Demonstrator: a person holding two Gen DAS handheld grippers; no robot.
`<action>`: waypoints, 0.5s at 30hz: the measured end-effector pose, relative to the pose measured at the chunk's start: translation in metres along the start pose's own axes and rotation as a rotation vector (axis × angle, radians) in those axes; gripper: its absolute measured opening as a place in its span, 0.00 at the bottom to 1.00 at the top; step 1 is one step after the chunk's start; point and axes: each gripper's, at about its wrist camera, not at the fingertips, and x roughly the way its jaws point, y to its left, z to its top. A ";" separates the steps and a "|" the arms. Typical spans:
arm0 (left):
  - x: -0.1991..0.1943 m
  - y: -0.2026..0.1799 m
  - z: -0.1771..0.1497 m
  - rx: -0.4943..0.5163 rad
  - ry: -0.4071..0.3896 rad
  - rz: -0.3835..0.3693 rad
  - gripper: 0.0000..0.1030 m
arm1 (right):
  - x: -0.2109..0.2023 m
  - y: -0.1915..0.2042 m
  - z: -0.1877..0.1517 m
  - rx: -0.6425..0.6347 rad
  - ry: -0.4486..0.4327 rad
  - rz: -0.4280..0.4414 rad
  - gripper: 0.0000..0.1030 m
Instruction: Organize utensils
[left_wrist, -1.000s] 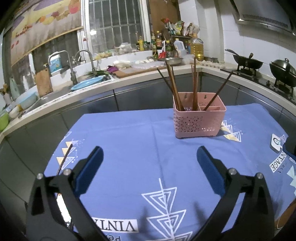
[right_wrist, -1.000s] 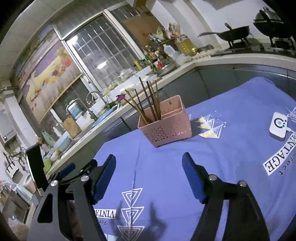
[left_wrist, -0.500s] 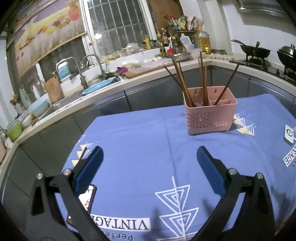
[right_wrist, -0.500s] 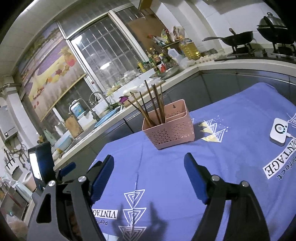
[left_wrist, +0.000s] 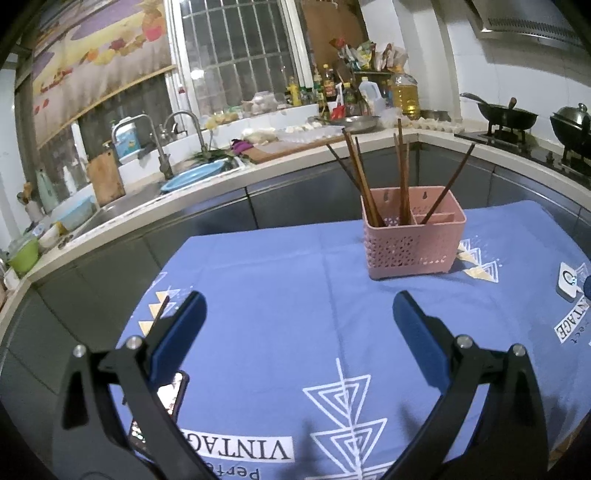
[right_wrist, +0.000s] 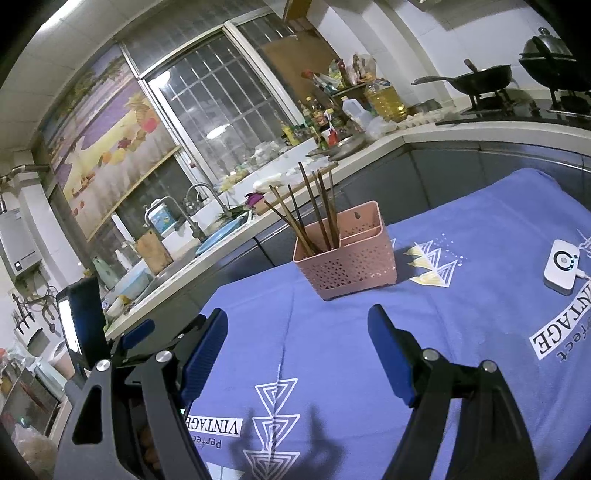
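both tools are spread wide w/ nothing between: left tool, right tool. chopsticks stand in the pink caddy, centre-right of left view. one stray stick lies at lower left by the cloth edge, just beside the phone. go for it w/ left tool, approach low, pinch mid-shaft. mid worktop is open; avoid the white puck at right.

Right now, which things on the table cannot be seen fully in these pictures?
- Loose chopstick: left wrist view, lower end hidden behind the left gripper.
- Phone: same view, mostly covered by that gripper's finger.
- White device: cut by the right edge there; whole in the right wrist view.
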 end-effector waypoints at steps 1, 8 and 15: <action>-0.001 -0.001 0.000 -0.001 -0.001 -0.001 0.94 | 0.000 0.000 0.000 0.001 -0.001 0.000 0.76; -0.005 -0.006 -0.001 0.006 -0.008 -0.009 0.94 | 0.000 0.002 -0.002 0.001 0.000 -0.003 0.76; -0.006 -0.008 -0.002 0.007 -0.010 -0.018 0.94 | 0.000 0.003 -0.001 -0.001 0.003 0.001 0.76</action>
